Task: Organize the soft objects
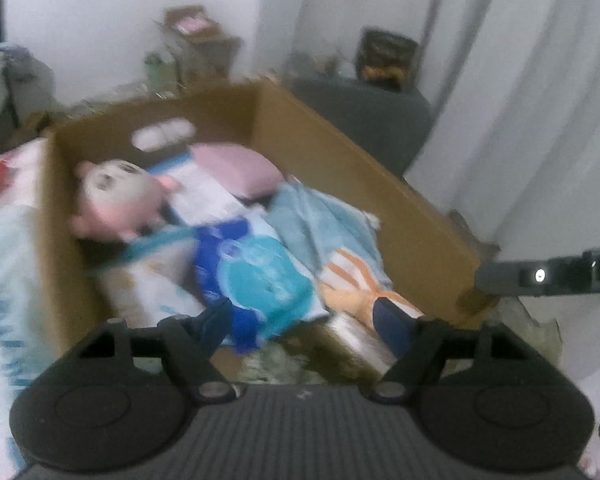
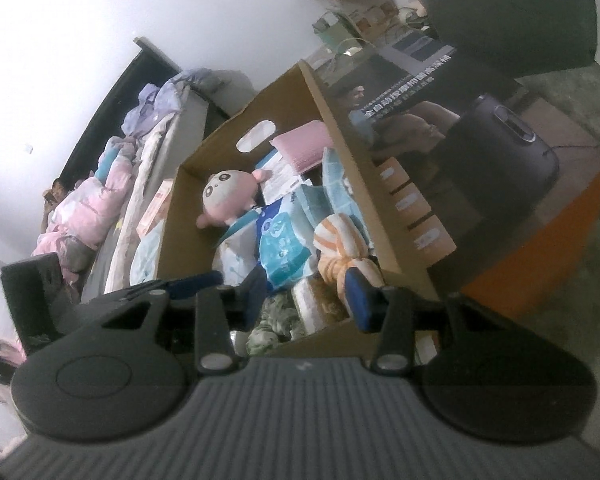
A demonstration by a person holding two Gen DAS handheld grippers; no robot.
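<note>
A cardboard box point(image 1: 332, 136) holds soft things: a pink plush doll point(image 1: 116, 200), a pink cushion point(image 1: 236, 168), a light blue towel point(image 1: 320, 220), a blue tissue pack point(image 1: 256, 276) and an orange-striped plush point(image 1: 360, 280). My left gripper point(image 1: 304, 320) is open and empty, hovering over the box's near end. My right gripper point(image 2: 308, 292) is open and empty above the same box point(image 2: 352, 184), its right finger beside the orange-striped plush point(image 2: 340, 244). The pink doll point(image 2: 228, 196) and blue pack point(image 2: 284, 240) lie beyond it.
A bed with pink and purple bedding point(image 2: 112, 184) runs along the left of the box. A dark bin point(image 2: 500, 152) and printed boxes point(image 2: 416, 216) stand on the right. A grey chair point(image 1: 364, 120) and clutter are behind. The right gripper's body point(image 1: 548, 276) shows at right.
</note>
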